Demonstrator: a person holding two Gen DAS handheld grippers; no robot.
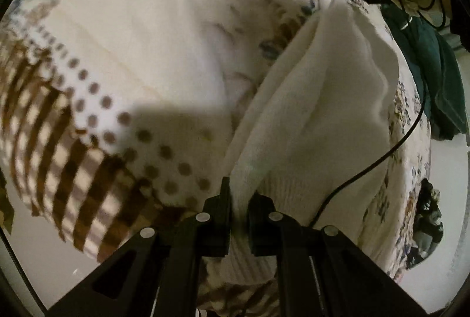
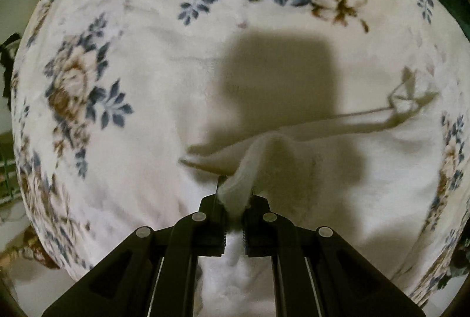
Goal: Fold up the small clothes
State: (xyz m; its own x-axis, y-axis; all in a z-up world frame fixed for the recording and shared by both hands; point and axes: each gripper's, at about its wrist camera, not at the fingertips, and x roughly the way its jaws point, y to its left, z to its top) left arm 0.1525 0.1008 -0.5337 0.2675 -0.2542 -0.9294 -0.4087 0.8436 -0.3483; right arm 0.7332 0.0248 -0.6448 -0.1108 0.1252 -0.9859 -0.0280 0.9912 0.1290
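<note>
While both tongs [image 1: 238, 199] [image 2: 235, 193] pinch it, the white garment [image 1: 317, 99], seemingly knitted, hangs stretched.

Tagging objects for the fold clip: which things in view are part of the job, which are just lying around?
Job:
- white garment, stretched between both grippers
- left gripper, shut on it
- right gripper, shut on it

Lying about:
- floral blanket underneath
- dark teal cloth at the bed edge
- black cable

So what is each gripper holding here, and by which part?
Both hold the white garment: left gripper pinches a ribbed edge, right gripper a bunched fold.
</note>
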